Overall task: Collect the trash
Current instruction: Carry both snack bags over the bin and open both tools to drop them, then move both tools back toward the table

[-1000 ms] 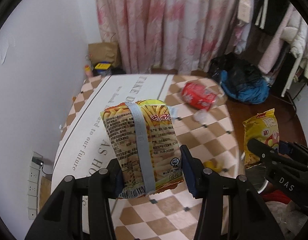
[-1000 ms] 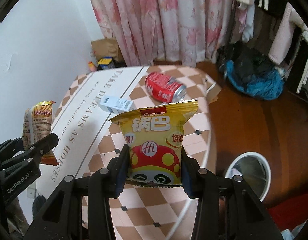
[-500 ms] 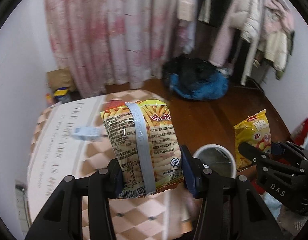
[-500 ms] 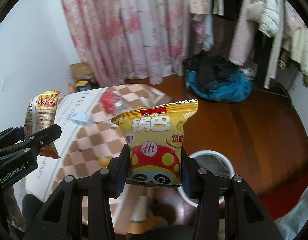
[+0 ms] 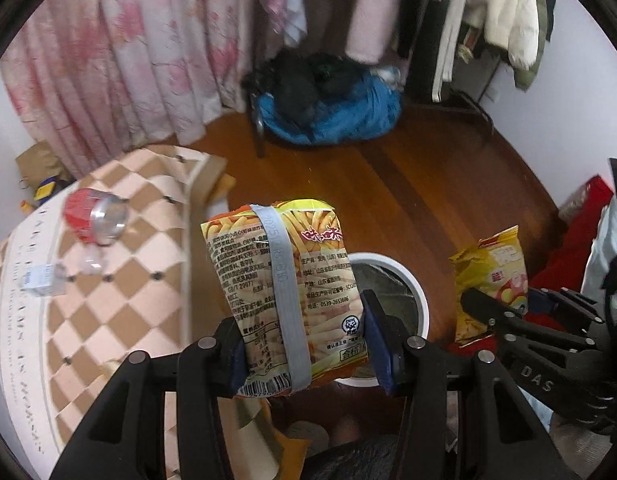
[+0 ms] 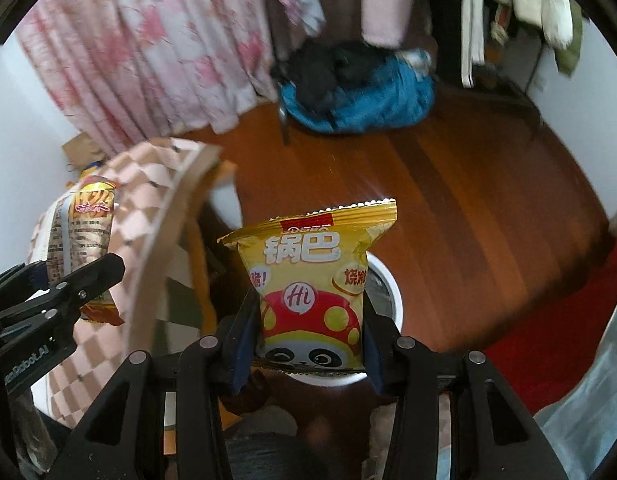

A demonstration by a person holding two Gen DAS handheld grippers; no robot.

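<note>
My left gripper point(image 5: 304, 350) is shut on a yellow fries snack bag point(image 5: 284, 292) with a grey back seam, held upright just left of the white round trash bin point(image 5: 418, 304) on the floor. My right gripper point(image 6: 306, 346) is shut on a yellow panda snack bag point(image 6: 312, 280), held over the same bin point(image 6: 390, 276). Each gripper shows in the other's view: the right one with its bag point(image 5: 494, 268), the left one with its bag point(image 6: 84, 220). A red can point(image 5: 94, 218) and a small white box point(image 5: 42, 280) lie on the checkered table point(image 5: 120, 304).
The table edge point(image 6: 156, 232) stands left of the bin. A blue and black clothes pile point(image 5: 324, 108) lies on the wooden floor behind. Pink curtains point(image 5: 128, 52) hang at the back, coats point(image 5: 504, 12) at right. Red fabric point(image 5: 580, 232) lies right.
Both grippers have swung right, away from the table, with their bags still held. The bin has come closer and now sits right behind both bags.
</note>
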